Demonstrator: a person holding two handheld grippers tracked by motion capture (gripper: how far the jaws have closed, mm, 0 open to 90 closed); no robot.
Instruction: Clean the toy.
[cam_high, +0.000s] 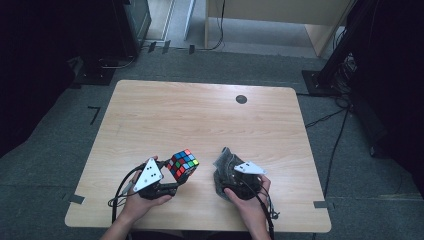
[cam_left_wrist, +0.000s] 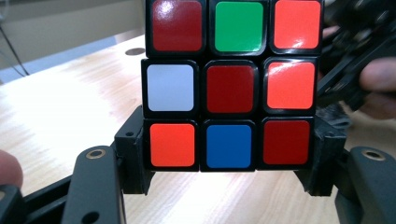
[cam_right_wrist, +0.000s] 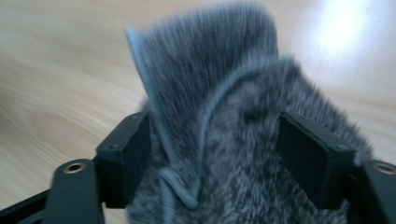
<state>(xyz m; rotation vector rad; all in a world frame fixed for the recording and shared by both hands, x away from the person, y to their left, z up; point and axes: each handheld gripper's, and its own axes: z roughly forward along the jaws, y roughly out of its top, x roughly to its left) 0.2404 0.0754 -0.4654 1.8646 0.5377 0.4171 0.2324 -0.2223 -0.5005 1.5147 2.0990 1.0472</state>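
Left gripper view showed my left gripper (cam_left_wrist: 229, 179) clamping the puzzle cube (cam_left_wrist: 232, 84) above the table (cam_high: 200, 120); my right gripper (cam_right_wrist: 219, 154) straddled the grey cloth (cam_right_wrist: 243, 140), apparently unclamped, so it risked slipping.

No text, label, brand, number or sign can be read anywhere: the stickers of the puzzle cube (cam_left_wrist: 232, 88) are plain colour squares, and the desk (cam_high: 200, 115) around the cube bears no lettering
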